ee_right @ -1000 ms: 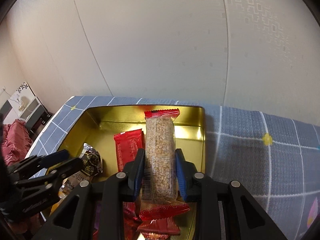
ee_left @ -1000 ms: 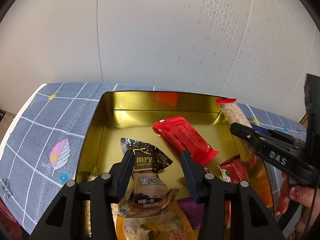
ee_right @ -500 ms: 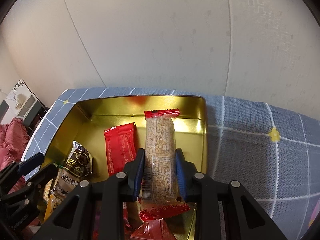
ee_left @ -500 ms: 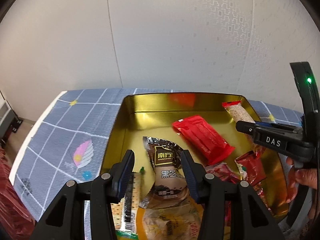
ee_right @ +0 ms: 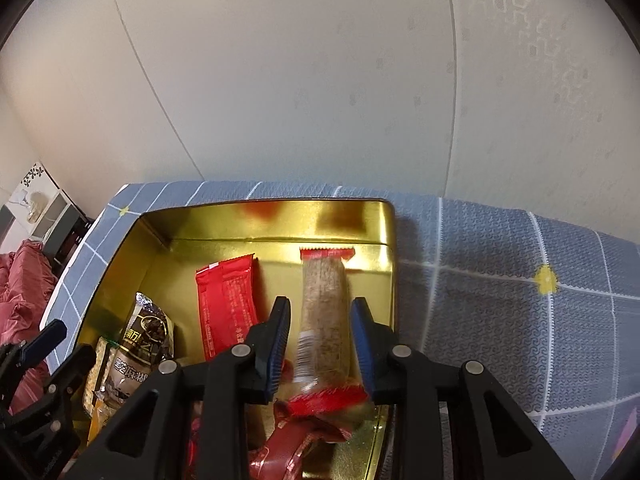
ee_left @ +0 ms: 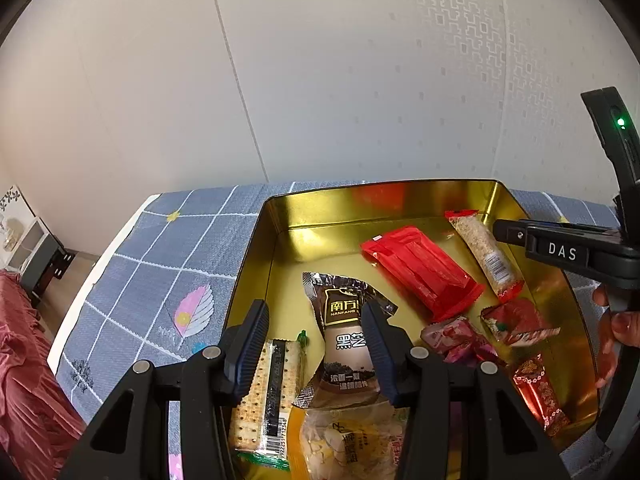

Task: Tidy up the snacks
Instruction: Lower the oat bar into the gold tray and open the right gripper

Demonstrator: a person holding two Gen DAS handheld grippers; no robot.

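Since a sec ago, your right gripper (ee_right: pixel 320 340) has just been opening its jaws: the long clear-wrapped oat bar w/ red crimped ends (ee_right: pixel 323 320) was pinched then, now there's a visible gap each side and the bar looks blurred, lying betw. the pads. It's in the gold rectangular metal tin (ee_right: pixel 160 236), along the right wall, far end near the back corner. Your left gripper (ee_left: pixel 314 346) has swung; the tin sits more to the right in its view. Its jaws are about half open, holding nothing, hovering over the brown-and-black sesame pouch (ee_left: pixel 346 336). The flat red foil packet (ee_left: pixel 420 270) lies mid-tin. The tin sits on the blue grid-cloth desk (ee_right: pixel 500 280).
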